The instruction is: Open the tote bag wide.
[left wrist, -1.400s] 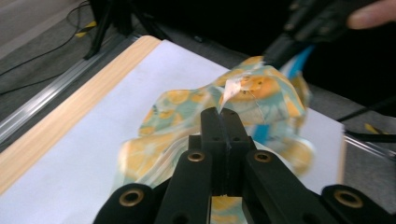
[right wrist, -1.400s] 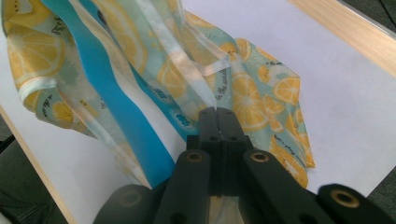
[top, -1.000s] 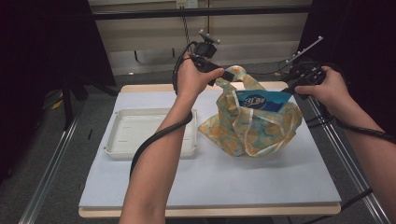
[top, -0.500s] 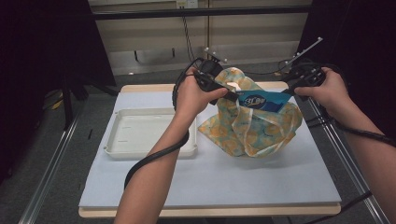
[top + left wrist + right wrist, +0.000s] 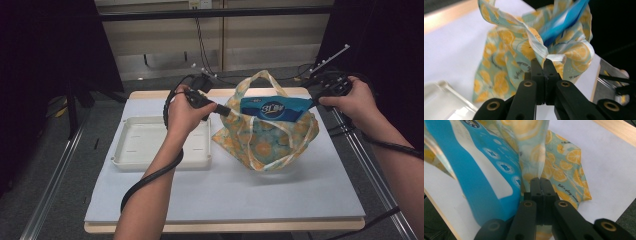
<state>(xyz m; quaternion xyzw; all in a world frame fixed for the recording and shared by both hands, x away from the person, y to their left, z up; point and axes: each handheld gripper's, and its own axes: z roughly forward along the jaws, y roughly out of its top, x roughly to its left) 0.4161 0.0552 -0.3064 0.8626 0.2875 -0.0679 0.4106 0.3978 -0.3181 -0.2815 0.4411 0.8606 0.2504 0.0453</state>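
A lemon-print cloth bag (image 5: 260, 145) stands on the white table with a blue snack packet (image 5: 272, 107) sticking out of its mouth. My left gripper (image 5: 229, 112) is at the bag's left rim. Its jaws have just been closing and now pinch a fold of the rim, seen close up in the left gripper view (image 5: 543, 62) below the packet (image 5: 564, 22). My right gripper (image 5: 312, 102) is shut on the bag's right rim. In the right gripper view (image 5: 540, 180) the fabric rises from between its jaws, beside the packet (image 5: 474, 170).
A shallow white tray (image 5: 125, 162) lies on the left half of the table (image 5: 225, 195), under my left forearm. Dark cables trail off the table's far edge. Metal rails run along both sides of the table.
My left hand has come right and down from the far edge to the bag's left rim, and its jaws have closed on the fabric. The right hand has stayed put.
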